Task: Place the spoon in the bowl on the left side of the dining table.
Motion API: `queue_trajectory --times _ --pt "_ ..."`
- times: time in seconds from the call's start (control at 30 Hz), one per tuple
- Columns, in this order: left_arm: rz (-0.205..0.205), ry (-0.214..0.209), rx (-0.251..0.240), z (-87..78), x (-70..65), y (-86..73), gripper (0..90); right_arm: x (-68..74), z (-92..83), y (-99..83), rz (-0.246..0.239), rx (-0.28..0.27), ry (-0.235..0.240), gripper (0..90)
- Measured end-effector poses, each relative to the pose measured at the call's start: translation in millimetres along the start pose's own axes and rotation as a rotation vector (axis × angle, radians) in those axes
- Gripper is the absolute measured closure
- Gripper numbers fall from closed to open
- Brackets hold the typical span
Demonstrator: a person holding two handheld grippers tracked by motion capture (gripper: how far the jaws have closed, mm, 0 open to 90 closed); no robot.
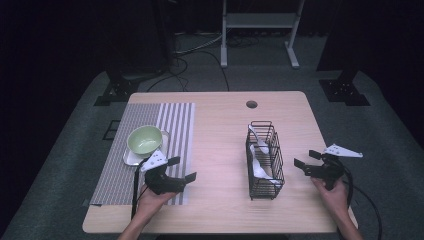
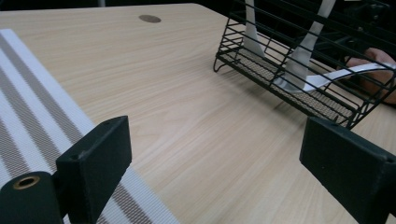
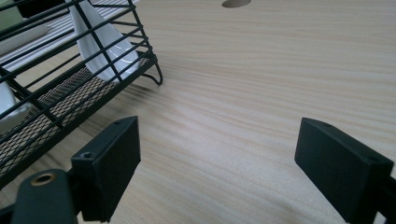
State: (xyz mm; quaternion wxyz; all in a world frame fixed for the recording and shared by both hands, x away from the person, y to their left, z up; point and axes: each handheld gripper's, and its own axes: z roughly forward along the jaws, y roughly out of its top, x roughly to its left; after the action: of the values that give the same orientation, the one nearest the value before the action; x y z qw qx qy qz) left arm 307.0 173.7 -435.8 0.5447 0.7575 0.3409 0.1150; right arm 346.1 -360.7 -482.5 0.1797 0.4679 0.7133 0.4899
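High view: both grippers (image 1: 181,169) (image 1: 305,159) flank the basket (image 1: 264,160) (jaws spread, empty).

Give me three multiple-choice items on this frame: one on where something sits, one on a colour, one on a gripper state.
1. Where does the green bowl sit?
A. inside the wire basket
B. on a small white dish on the striped mat
C. on bare wood by the table's hole

2. What colour are the spoons in the wire basket?
A. white
B. red
C. black

3. How do the jaws of the left gripper stand?
A. shut on a spoon
B. shut on the bowl's rim
C. open, nothing between them

Answers:
1. B, as the high view shows the bowl on the white dish atop the striped mat, left of the basket.
2. A, as white spoons lean inside the black wires in all three views.
3. C, as the left gripper view shows only bare table in the wide gap between the jaws.
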Motion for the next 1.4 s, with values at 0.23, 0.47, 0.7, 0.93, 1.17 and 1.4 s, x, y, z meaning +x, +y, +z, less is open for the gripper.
queue_trajectory --times 0.23,0.47,0.7,0.93,1.17,1.4 --pt "-0.022 -0.050 -0.009 12.7 -8.3 10.3 8.1 -0.2 0.3 0.1 -0.001 0.002 0.004 13.2" --pt "-0.036 -0.074 0.000 25.4 -14.2 15.9 8.1 -0.3 0.3 0.1 0.001 0.002 0.008 13.2" --pt "-0.040 -0.098 0.007 32.2 -18.2 18.8 8.2 -0.3 0.2 0.0 0.000 0.000 0.010 13.2" --pt "-0.042 -0.132 0.010 42.9 -27.5 28.3 8.1 -0.8 0.0 0.1 0.004 0.002 0.020 13.2" --pt "-0.019 -0.168 0.006 51.8 -40.6 39.0 8.1 -1.5 -0.1 0.0 0.004 -0.002 0.025 13.2" --pt "-0.030 -0.190 0.023 58.5 -45.0 41.6 8.1 -1.1 0.0 0.1 0.003 0.002 0.026 13.2"
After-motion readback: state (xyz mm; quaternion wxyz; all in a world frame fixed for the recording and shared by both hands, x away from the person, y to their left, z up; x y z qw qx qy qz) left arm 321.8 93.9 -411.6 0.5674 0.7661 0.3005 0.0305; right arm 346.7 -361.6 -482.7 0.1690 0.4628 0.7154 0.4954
